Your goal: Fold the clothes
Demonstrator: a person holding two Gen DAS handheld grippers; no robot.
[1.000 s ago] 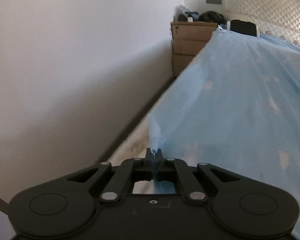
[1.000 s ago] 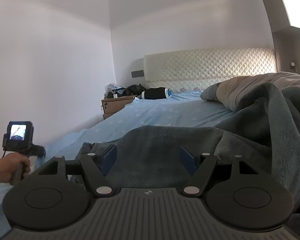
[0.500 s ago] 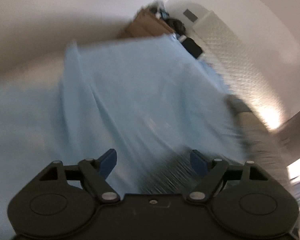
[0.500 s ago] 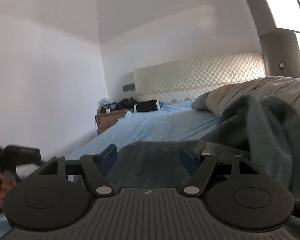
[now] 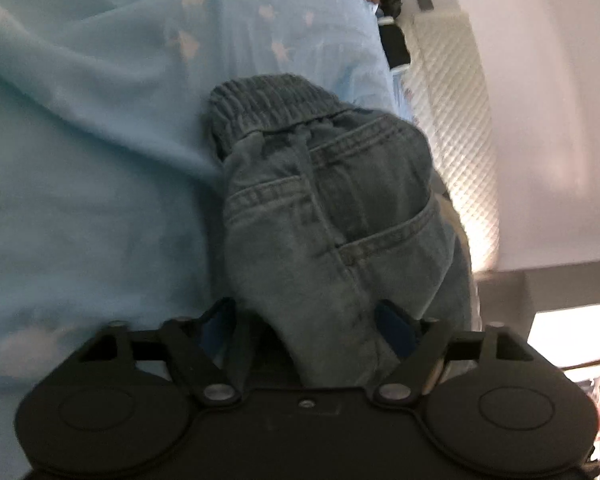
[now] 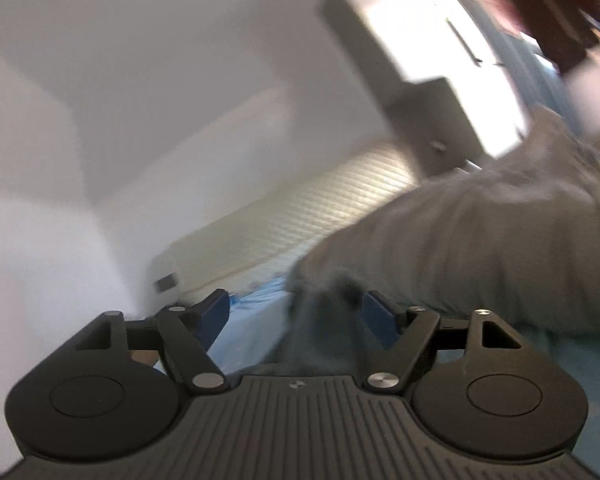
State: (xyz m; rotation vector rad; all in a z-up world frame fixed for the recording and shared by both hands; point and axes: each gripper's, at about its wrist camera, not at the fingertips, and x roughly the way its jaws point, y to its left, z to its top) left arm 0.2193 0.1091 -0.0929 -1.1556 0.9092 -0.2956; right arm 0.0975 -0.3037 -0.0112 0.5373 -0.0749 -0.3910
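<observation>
Left wrist: sheet corner released since a second ago; left gripper (image 5: 308,322) now spread wide over jeans (image 5: 324,216) on blue sheet (image 5: 92,168). Right wrist: blurred, right gripper (image 6: 296,314) agape, dark cloth (image 6: 320,336) between fingers.

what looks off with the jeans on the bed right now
The jeans lie bunched in a lump on the blue sheet, waistband crumpled, not flat for folding. The left gripper is open around them.
</observation>
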